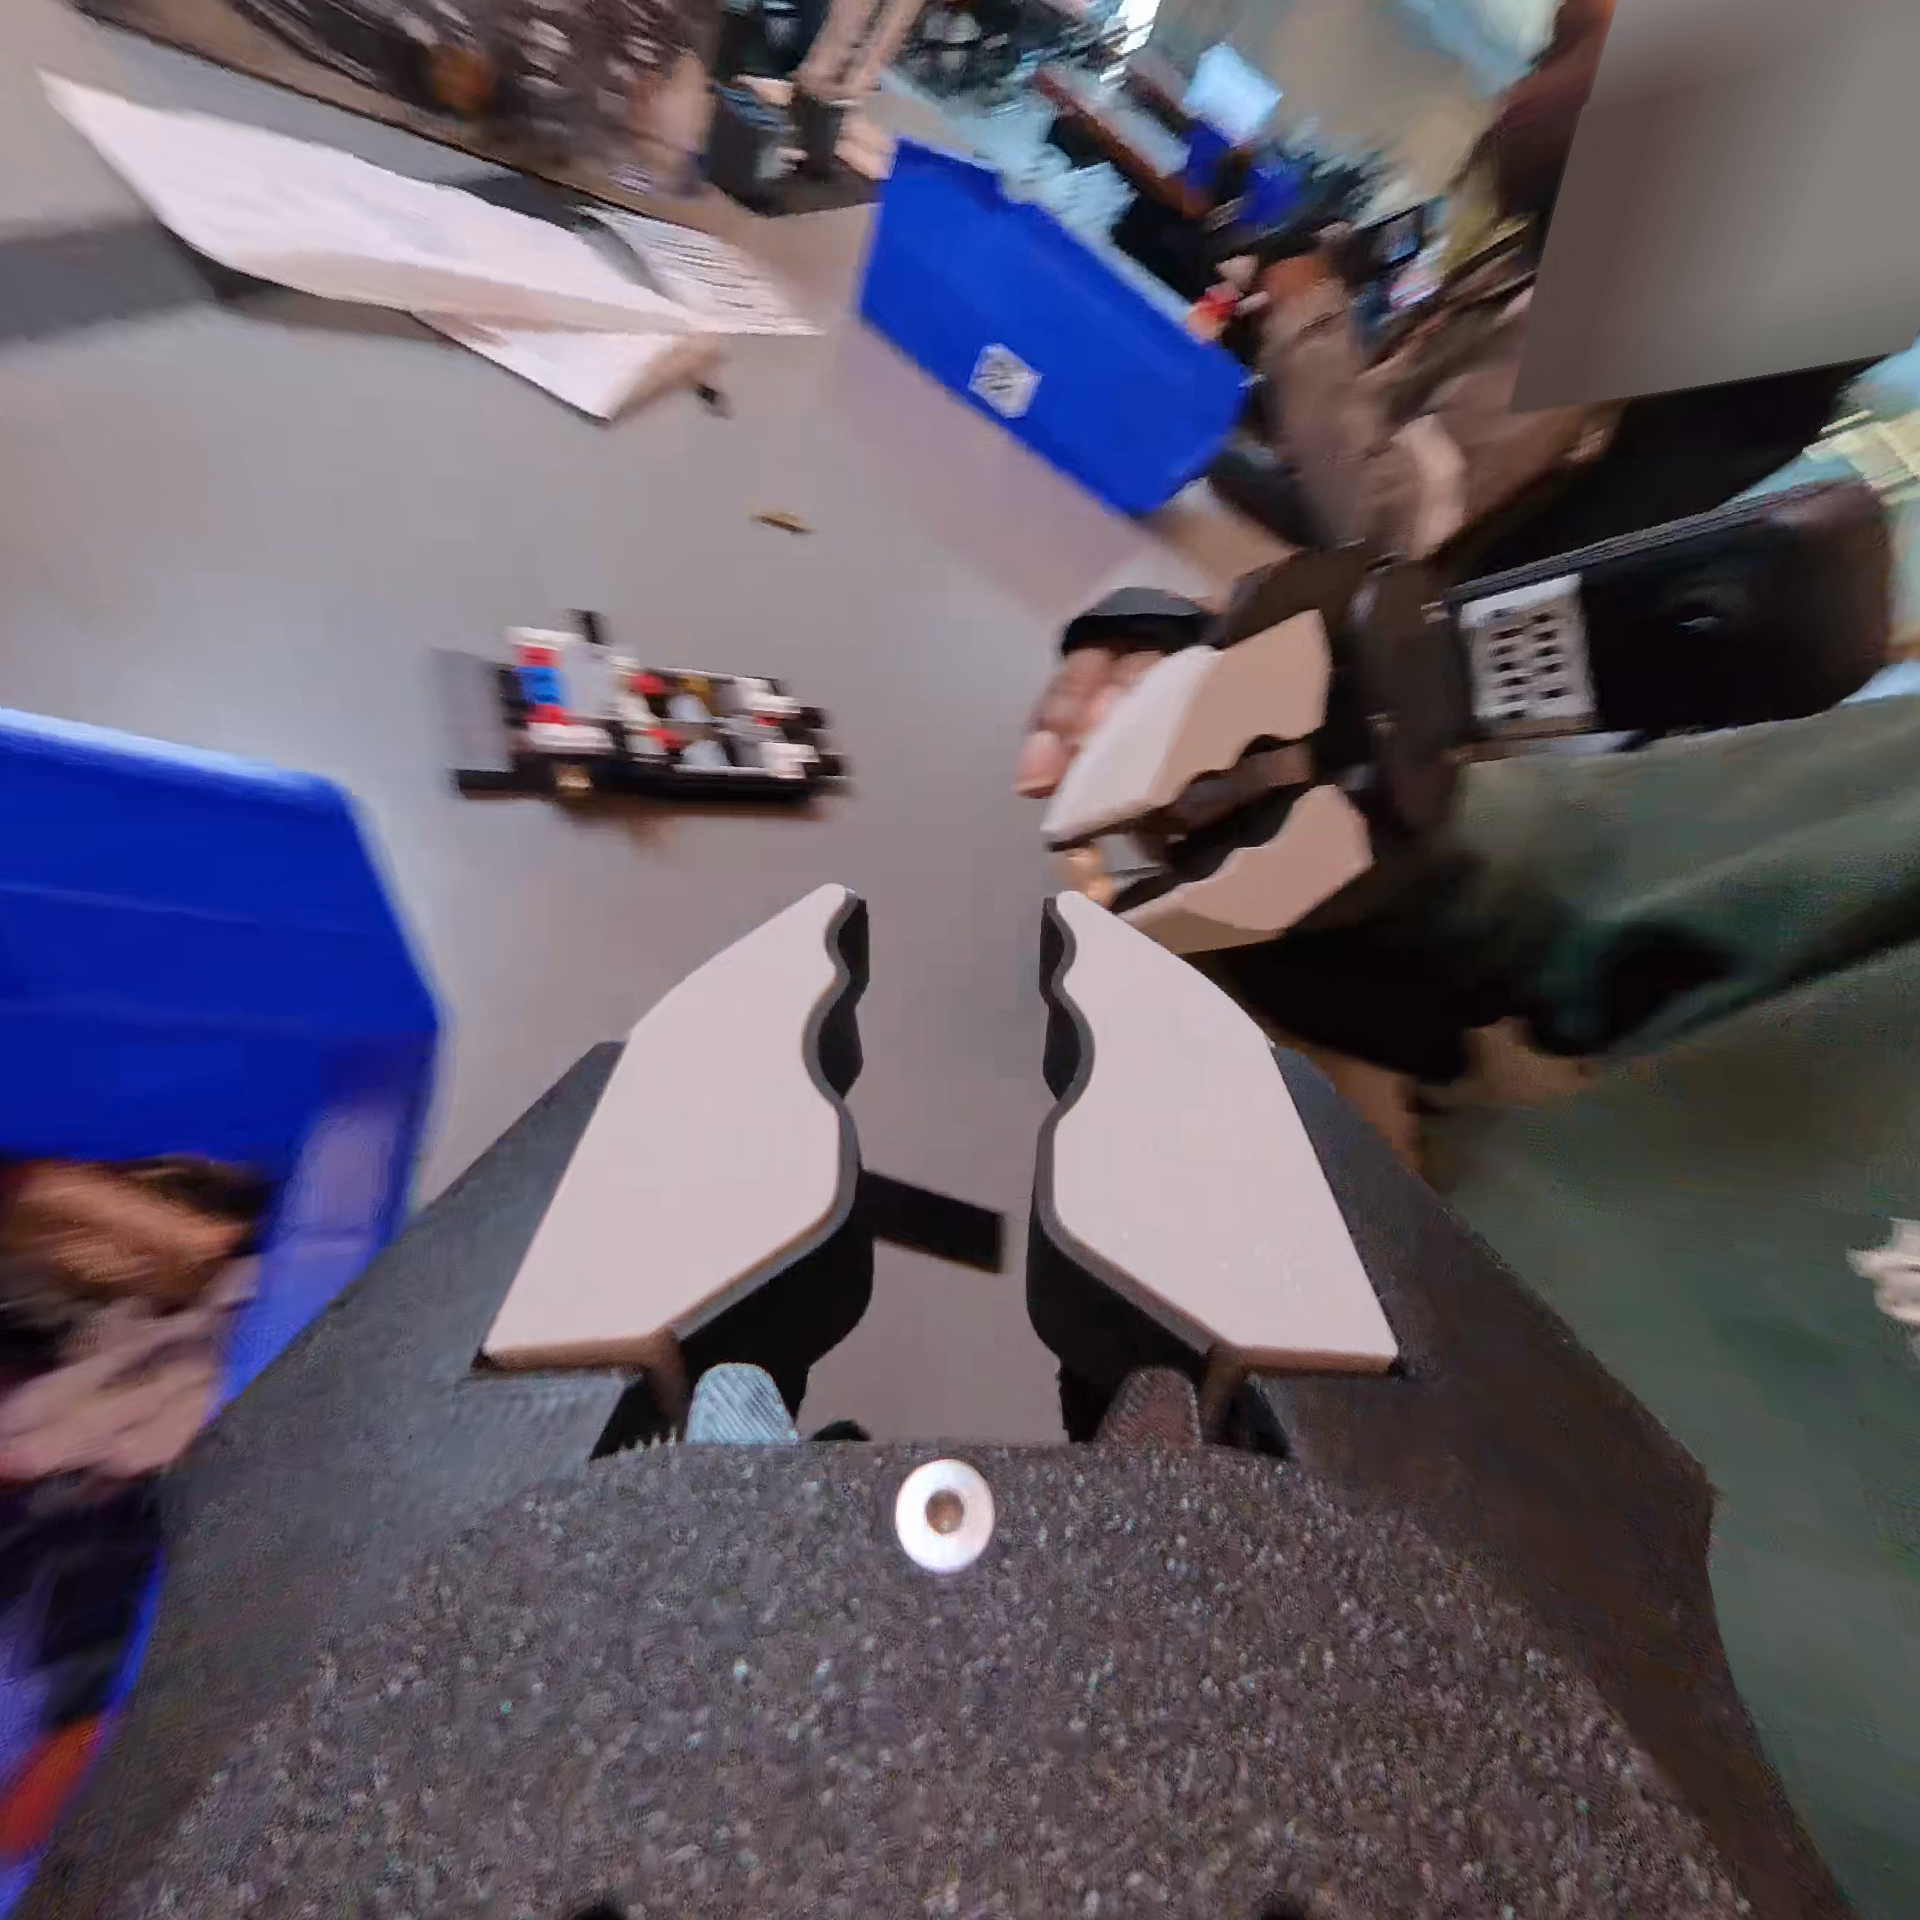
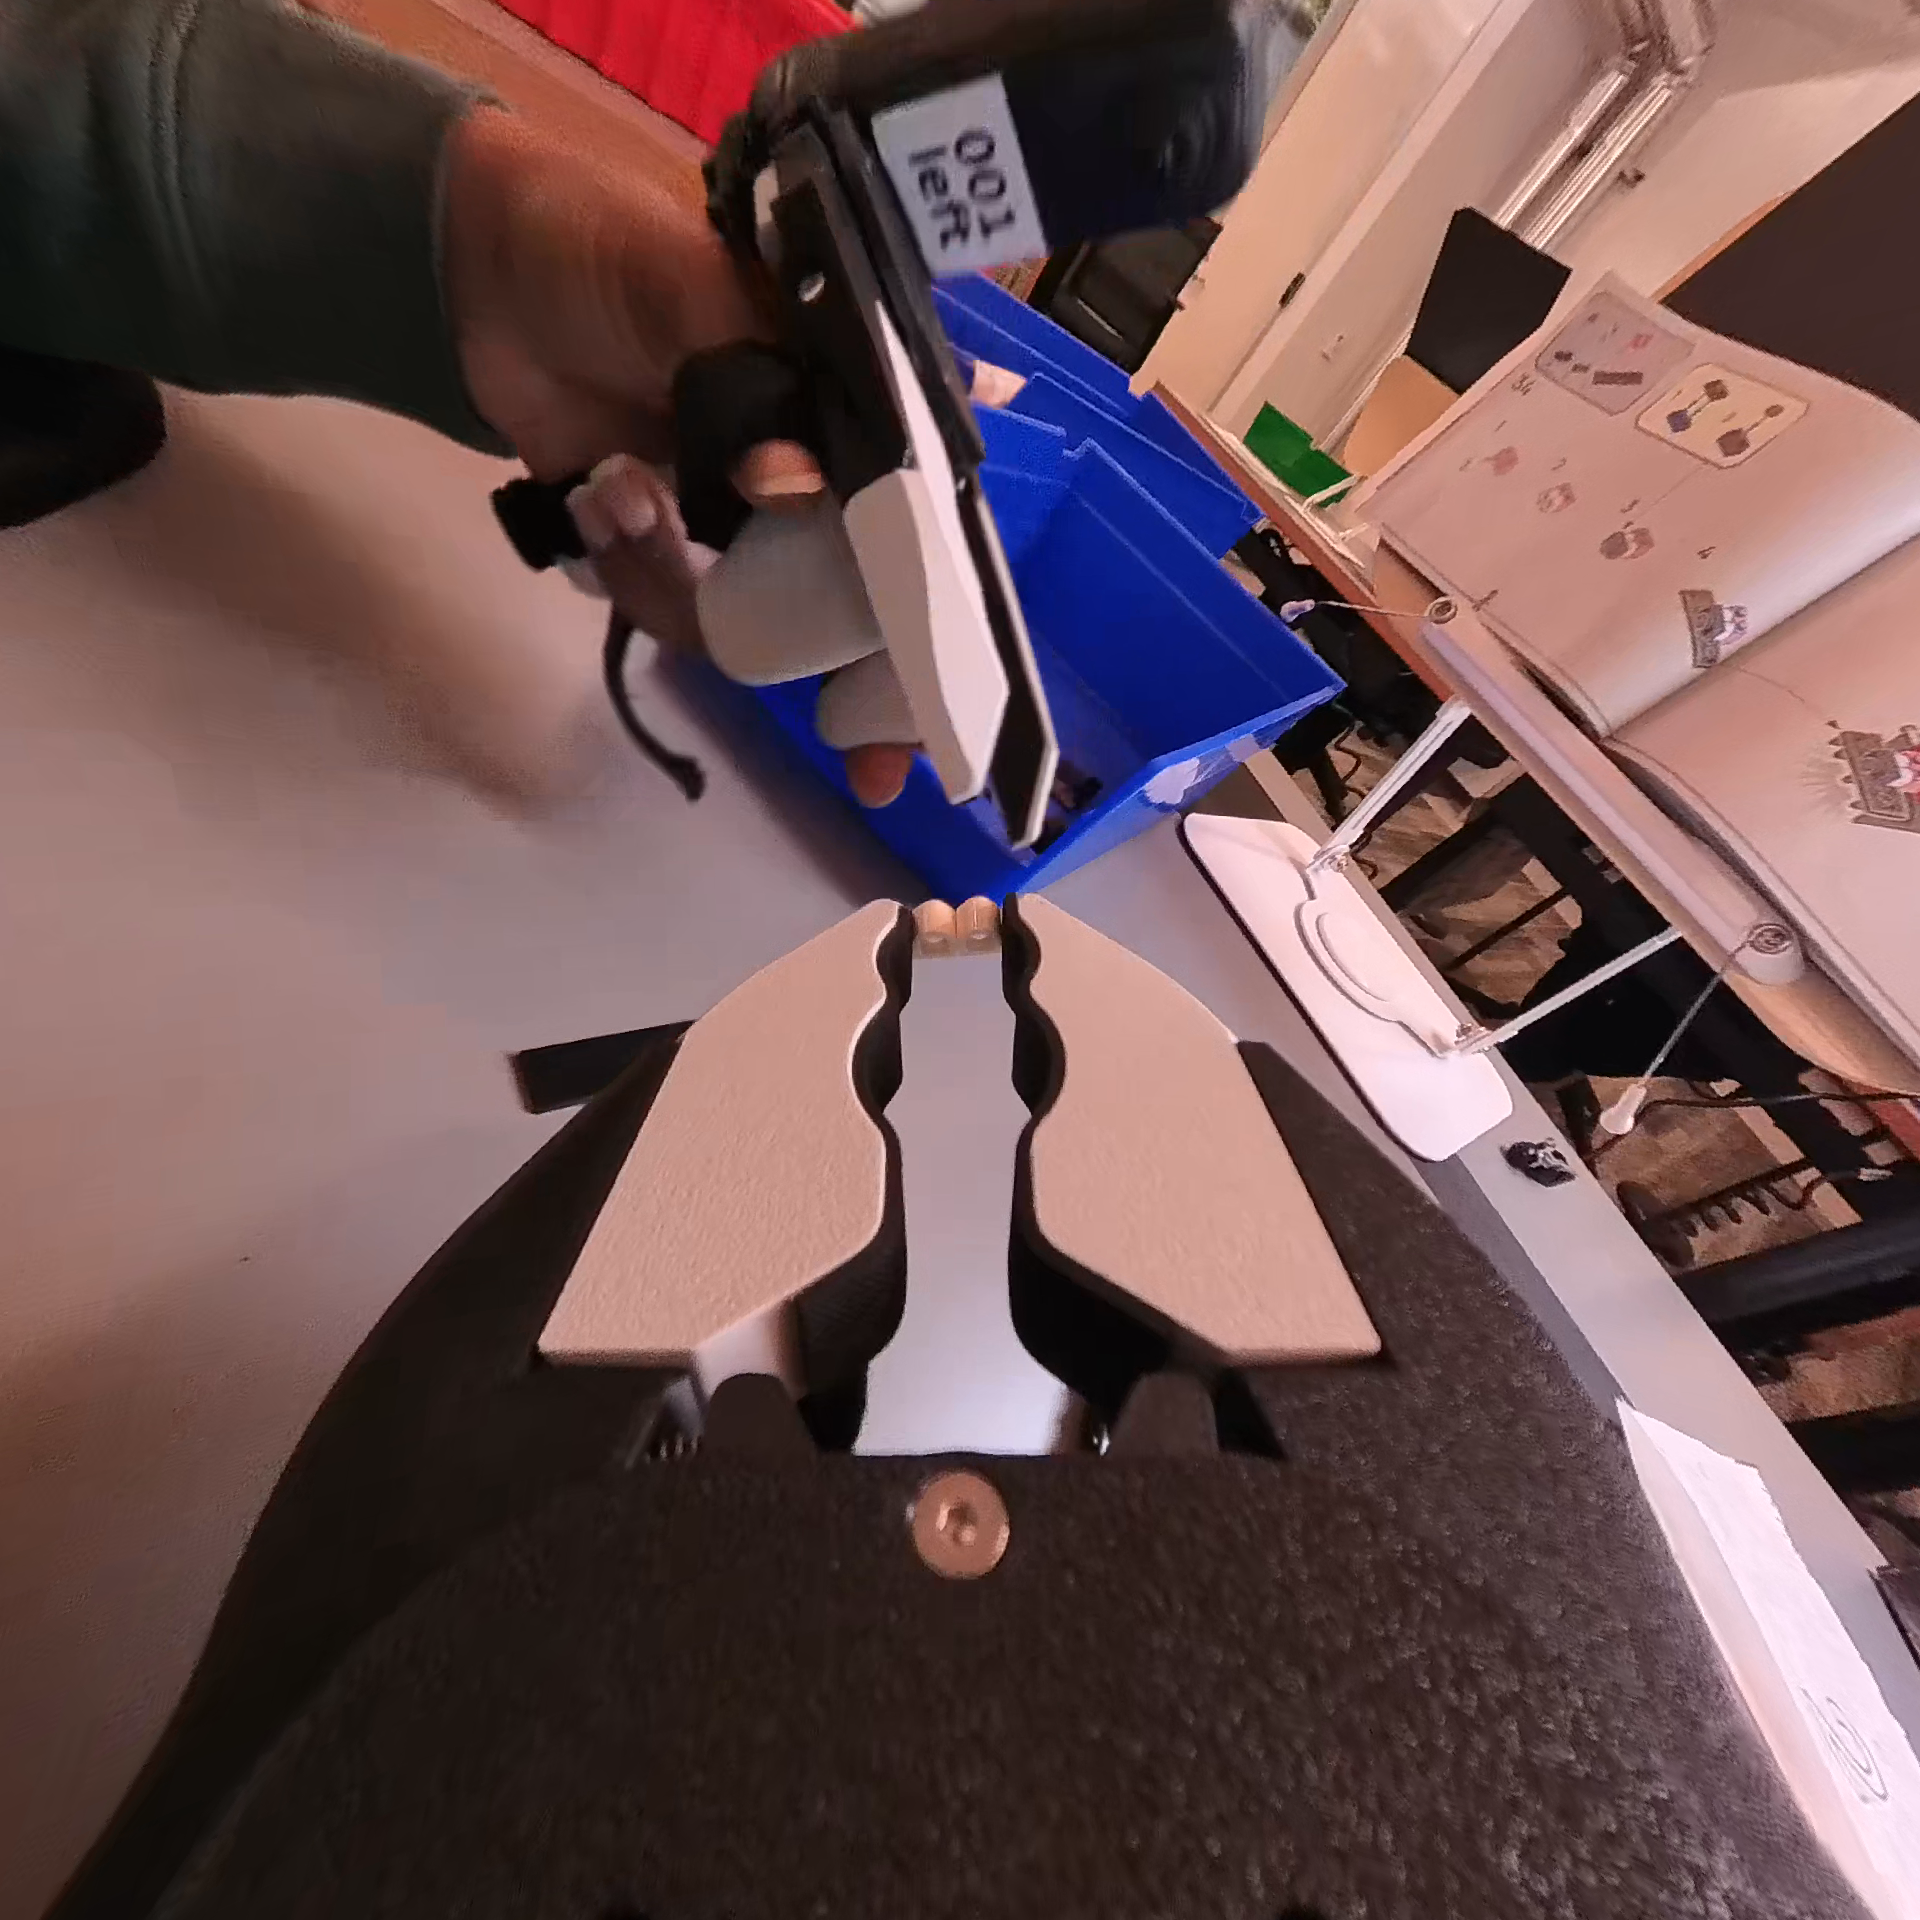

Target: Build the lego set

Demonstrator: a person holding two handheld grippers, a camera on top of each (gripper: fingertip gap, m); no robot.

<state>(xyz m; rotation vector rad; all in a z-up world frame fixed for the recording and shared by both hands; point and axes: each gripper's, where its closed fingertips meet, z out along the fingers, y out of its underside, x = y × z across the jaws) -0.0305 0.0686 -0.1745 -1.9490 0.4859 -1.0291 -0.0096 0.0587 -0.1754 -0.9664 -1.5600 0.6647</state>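
My left gripper is open and empty above the grey table. A small build of black, white, red and blue bricks lies ahead of it. My right gripper is shut on a small tan brick, held just above the table. In the left wrist view the right gripper comes in from the right, close to my left fingertips. In the right wrist view the left gripper hangs over a blue bin, held by a hand.
A second blue bin stands at the left and another at the back. An open instruction booklet rests on a white stand at the table's edge. A black strip lies on the table. The grippers are tip to tip, or close to it.
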